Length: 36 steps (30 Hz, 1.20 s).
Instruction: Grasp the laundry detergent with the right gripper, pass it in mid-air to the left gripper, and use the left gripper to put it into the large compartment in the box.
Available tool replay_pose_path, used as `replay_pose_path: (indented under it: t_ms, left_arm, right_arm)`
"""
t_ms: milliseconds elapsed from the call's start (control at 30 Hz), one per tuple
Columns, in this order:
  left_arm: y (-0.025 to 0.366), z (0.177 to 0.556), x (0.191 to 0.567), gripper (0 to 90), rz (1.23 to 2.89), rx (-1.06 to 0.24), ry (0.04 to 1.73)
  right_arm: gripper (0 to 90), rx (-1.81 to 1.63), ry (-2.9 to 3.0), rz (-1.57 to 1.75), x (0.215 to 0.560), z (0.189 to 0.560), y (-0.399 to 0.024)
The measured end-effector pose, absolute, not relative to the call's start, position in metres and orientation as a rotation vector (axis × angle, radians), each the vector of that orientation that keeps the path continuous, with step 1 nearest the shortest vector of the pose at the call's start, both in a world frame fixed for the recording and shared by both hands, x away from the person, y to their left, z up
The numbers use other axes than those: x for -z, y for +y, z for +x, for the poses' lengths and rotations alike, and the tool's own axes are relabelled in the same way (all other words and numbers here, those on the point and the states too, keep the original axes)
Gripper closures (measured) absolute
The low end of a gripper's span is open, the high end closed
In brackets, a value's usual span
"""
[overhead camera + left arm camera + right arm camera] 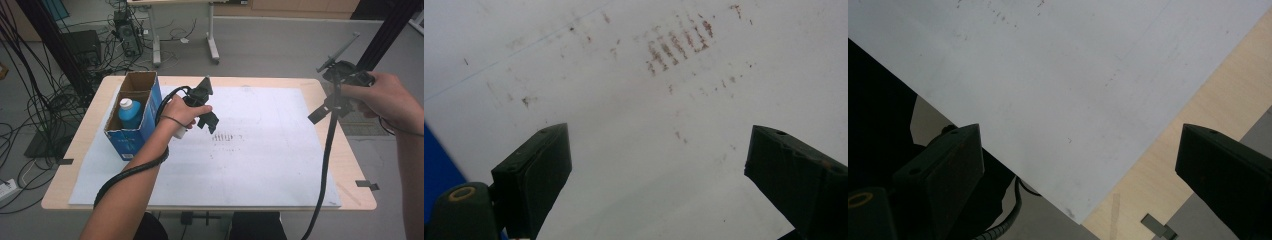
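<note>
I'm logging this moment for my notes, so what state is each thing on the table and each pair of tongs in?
Cardboard box: upright, top open, at the table's left edge.
Blue bottle: upright inside the box, white cap on.
White sheet: flat on the table, smudged near the middle.
Left tongs: open, empty, over the sheet beside the box.
Right tongs: open, empty, held above the table's right edge.

No text, label or number is clear enough to read anywhere here

High cam looks down on table (327, 165); both gripper cams close over white sheet (634, 125).
</note>
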<state>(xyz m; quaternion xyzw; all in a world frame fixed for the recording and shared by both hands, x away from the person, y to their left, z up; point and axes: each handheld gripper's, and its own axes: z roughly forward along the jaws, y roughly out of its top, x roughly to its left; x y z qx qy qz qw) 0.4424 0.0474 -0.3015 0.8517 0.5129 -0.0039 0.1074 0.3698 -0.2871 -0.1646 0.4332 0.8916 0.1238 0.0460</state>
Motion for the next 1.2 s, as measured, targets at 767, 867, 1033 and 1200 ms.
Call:
replay_pose_path:
  t_ms: [767,867,1033,1200]
  left_arm:
    - [0.0509,0.4459,0.3004,11.7,2.493,0.029,1.506]
    - [0.0506,0.4459,0.3007,11.7,2.487,0.030,1.513]
    - [0.0515,0.4462,0.3008,11.7,2.494,0.029,1.511]
    - [0.0510,0.4453,0.3002,11.7,2.488,0.033,1.508]
  right_arm:
    - [5.0,-0.377,2.727,1.321,0.1675,0.3735,-0.2855]
    - [5.0,-0.380,2.727,1.321,0.1675,0.3738,-0.2852]
    - [5.0,-0.379,2.727,1.322,0.1672,0.3740,-0.2850]
    - [5.0,-0.381,2.726,1.319,0.1665,0.3735,-0.2849]
